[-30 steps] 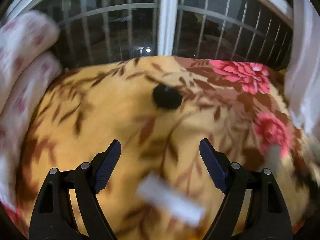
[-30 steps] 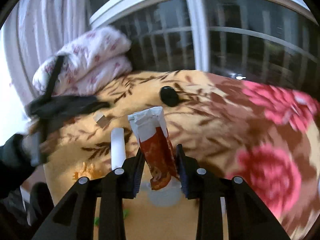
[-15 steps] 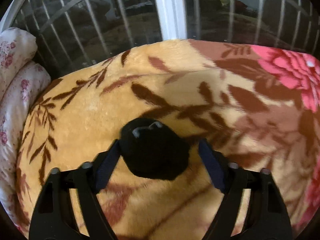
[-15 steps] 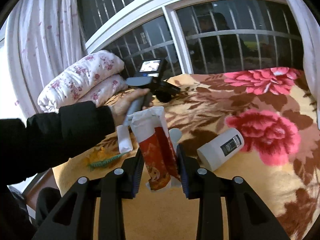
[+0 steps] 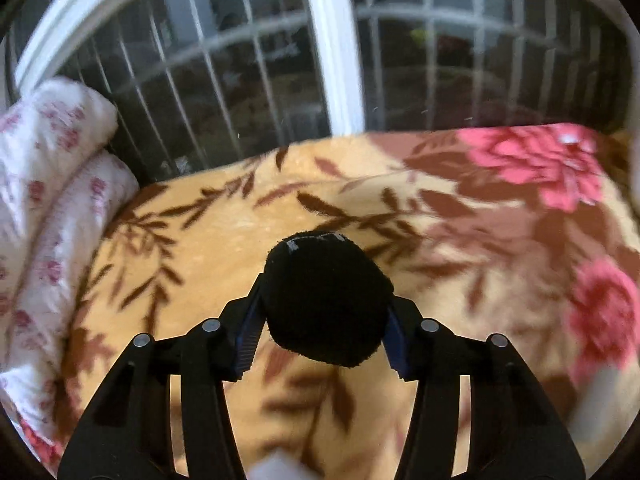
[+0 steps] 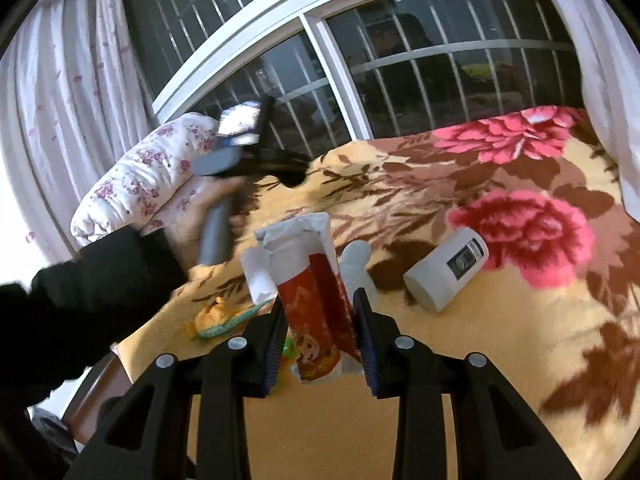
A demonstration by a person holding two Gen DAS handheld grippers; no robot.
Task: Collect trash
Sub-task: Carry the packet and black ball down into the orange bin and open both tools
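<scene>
Closing, left gripper (image 5: 324,312) now squeezes black fuzzy ball (image 5: 326,300).

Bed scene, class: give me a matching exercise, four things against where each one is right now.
Things:
1. black ball
2. red wrapper
3. white cylinder
4. folded quilt

Places:
A. lying on the blanket, untouched
B. between the left gripper's closing jaws
C. by the window
D. clamped in the right gripper

Pairs: 1-B, 2-D, 3-A, 4-C
</scene>
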